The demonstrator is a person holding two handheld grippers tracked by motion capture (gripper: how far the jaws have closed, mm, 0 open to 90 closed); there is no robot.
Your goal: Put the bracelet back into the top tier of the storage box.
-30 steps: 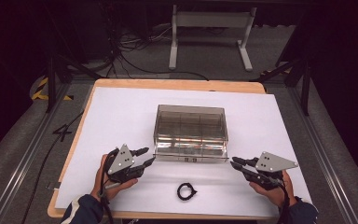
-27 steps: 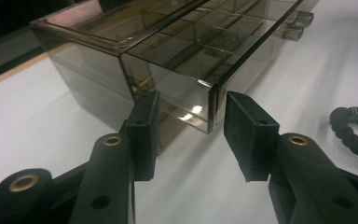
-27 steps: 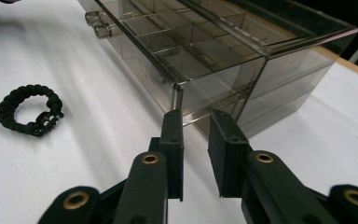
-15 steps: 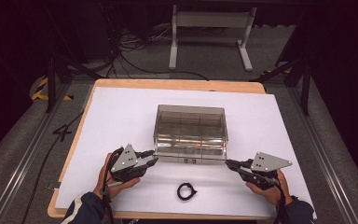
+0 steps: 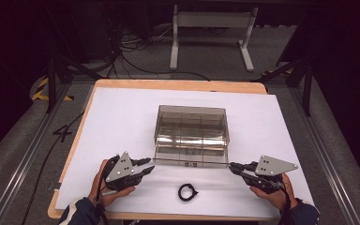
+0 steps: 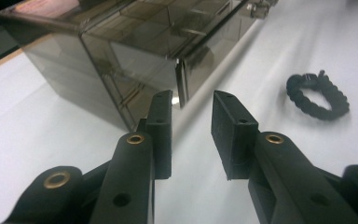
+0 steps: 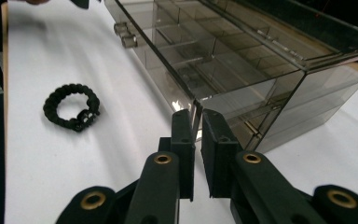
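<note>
Resting low on the table, both hands aim inward at the box (image 5: 191, 133). Right gripper (image 7: 197, 122) pinches the lid's (image 7: 168, 70) corner; left gripper (image 6: 192, 109) gapes at the opposite corner. A bracelet (image 5: 187, 192) lies between them.

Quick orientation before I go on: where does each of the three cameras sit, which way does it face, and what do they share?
High view: above the person's side, facing forward and down on the table; both hands with left gripper and right gripper.
Left gripper view: rides that gripper, facing the clear box corner; jaws apart.
Right gripper view: rides its gripper, facing the box's front panel edge; jaws nearly together around it.
Shared: box and black bracelet appear in all three.
</note>
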